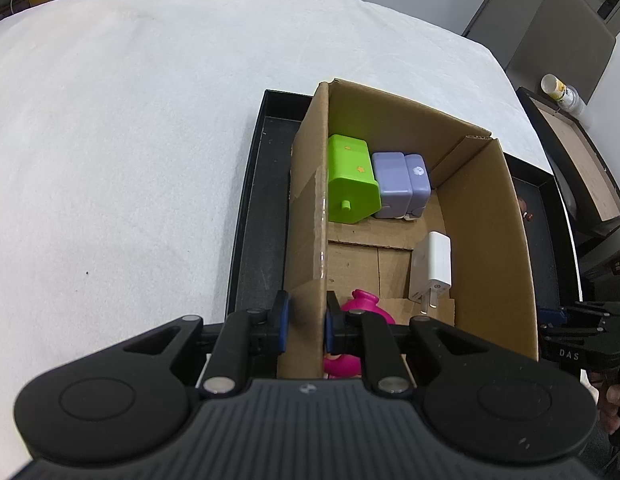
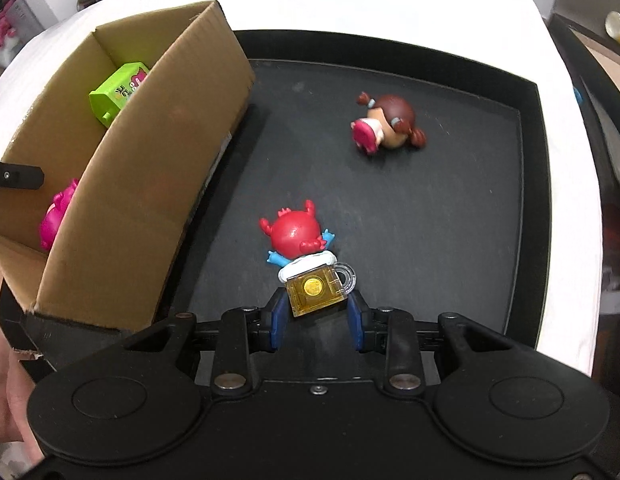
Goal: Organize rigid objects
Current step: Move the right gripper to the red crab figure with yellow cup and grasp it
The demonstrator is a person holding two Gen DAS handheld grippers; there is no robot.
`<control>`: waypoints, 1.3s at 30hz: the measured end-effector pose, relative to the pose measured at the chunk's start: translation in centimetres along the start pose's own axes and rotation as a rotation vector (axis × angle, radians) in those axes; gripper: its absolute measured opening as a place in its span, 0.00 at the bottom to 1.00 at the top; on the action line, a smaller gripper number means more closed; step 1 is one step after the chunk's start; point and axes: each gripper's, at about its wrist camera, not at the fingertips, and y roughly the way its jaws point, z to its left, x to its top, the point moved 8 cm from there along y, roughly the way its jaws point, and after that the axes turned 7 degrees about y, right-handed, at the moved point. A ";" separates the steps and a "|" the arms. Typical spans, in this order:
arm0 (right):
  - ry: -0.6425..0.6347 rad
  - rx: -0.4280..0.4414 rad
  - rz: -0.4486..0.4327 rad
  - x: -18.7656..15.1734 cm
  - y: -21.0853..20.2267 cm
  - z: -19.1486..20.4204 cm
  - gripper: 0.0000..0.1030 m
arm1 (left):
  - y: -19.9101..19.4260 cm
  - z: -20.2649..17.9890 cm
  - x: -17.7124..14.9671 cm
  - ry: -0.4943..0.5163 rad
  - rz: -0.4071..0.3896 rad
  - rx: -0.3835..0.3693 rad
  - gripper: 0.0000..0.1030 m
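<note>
My left gripper (image 1: 306,322) is shut on the left wall of the cardboard box (image 1: 310,216). The box stands in a black tray (image 1: 254,216) and holds a green block toy (image 1: 351,180), a purple block toy (image 1: 401,184), a white charger (image 1: 431,270) and a pink figure (image 1: 363,306). My right gripper (image 2: 317,314) has its pads on both sides of the yellow mug base of a red crab figure (image 2: 298,236) lying on the tray floor (image 2: 449,220). A brown-haired doll figure (image 2: 385,124) lies farther back in the tray.
The tray sits on a white cloth table (image 1: 130,140). A dark side table with a bottle (image 1: 559,94) stands at the right. The box wall (image 2: 158,168) rises just left of my right gripper. A hand (image 2: 6,380) shows at the left edge.
</note>
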 end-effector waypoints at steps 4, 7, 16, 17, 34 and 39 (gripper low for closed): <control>0.022 0.002 0.002 -0.4 0.0 -0.2 0.33 | 0.0 0.0 0.0 0.000 0.001 -0.001 0.15; 0.021 -0.002 -0.007 -0.2 0.0 -0.5 0.48 | 0.0 0.0 0.0 0.000 0.000 0.000 0.15; -0.018 -0.024 -0.020 0.1 0.5 0.0 0.56 | -0.1 -0.1 -0.1 0.000 0.000 0.000 0.15; -0.024 -0.023 -0.026 0.5 0.3 0.1 0.58 | -0.1 -0.1 -0.1 -0.001 0.000 -0.001 0.15; -0.151 -0.013 -0.050 1.8 0.4 1.8 0.57 | 0.0 -0.2 -0.1 -0.002 0.003 0.000 0.15; -0.241 -0.012 -0.025 1.7 0.3 1.8 0.45 | 0.0 -0.2 -0.1 -0.001 0.003 0.000 0.15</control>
